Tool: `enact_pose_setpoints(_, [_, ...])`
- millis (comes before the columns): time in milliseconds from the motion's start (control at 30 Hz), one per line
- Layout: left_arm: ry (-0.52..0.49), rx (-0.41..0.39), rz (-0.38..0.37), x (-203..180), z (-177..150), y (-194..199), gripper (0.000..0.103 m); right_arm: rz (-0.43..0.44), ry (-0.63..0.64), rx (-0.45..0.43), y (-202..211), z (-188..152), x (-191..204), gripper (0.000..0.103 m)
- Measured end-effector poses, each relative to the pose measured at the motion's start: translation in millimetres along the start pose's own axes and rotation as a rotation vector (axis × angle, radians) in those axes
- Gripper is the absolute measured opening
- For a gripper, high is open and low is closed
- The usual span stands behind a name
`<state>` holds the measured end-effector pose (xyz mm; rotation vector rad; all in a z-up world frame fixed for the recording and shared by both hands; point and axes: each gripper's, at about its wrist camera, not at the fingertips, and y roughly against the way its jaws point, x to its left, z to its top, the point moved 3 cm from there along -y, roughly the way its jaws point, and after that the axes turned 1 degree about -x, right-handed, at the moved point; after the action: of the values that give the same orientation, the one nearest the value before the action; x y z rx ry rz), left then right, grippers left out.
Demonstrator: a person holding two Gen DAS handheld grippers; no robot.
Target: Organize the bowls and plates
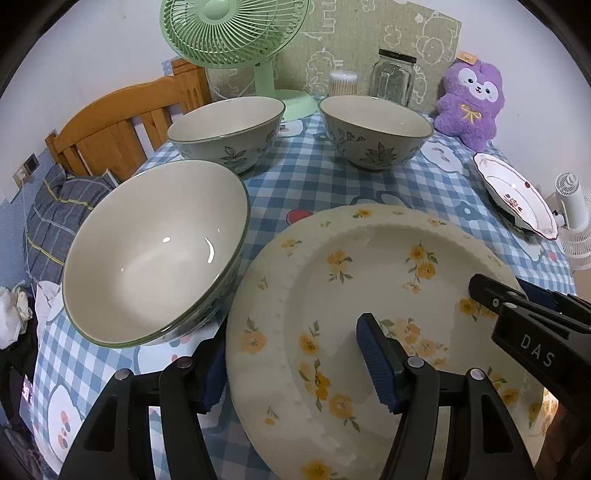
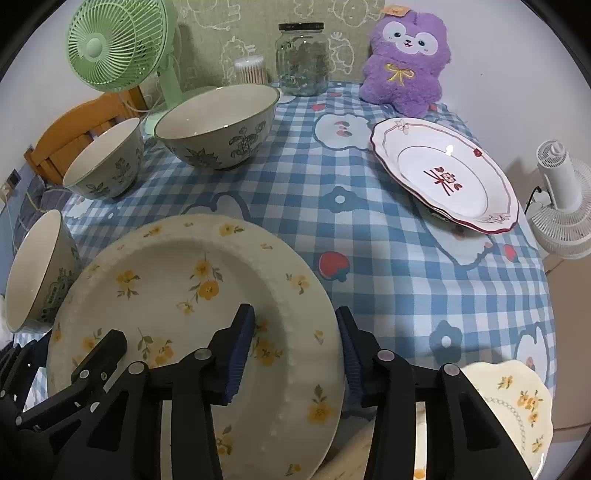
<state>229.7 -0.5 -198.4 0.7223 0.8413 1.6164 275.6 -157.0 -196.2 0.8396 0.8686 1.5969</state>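
Straddling the left rim of the yellow-flowered plate [image 1: 373, 280], the left gripper [image 1: 295, 365] has one blue pad under the plate's outer edge and the other over the plate's well. Its jaws stand partly open, and whether the pads actually press on the rim cannot be told.

At the near left, a large cream bowl [image 1: 155, 254] sits tilted, close against the plate's left edge. Far beyond it, two more leaf-patterned bowls stand upright on the blue checked tablecloth [image 2: 369, 229]: the left bowl [image 1: 227, 131] and the right bowl [image 1: 375, 131], apart from each other. A green fan [image 1: 236, 33] rises behind them, with a box of cotton swabs [image 1: 343, 83] and a glass jar [image 1: 393, 75] to its right.

The flowered plate lies near and centre, its right rim between the blue pads of the right gripper [image 2: 297, 356]: one pad over the plate's inner slope, the other outside the edge. These jaws are partly open too, and a firm grip cannot be confirmed.

Further right, a purple plush toy [image 2: 404, 61] sits at the far edge of the table. A red-trimmed white plate [image 2: 447, 173] rests tilted on something dark, well apart from the flowered plate. A small scalloped plate with yellow flowers [image 2: 517, 406] lies at the near right, and a white fan [image 2: 565, 199] stands off the table's right side.
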Motion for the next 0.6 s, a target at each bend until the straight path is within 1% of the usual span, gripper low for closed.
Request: enact_pose_setpoints(600, [-0.008,-0.002,0.002,-3.4,-4.3,6.2,0.066,-0.001,-0.002,-0.006,8.3,-6.3,-2.3,0.044])
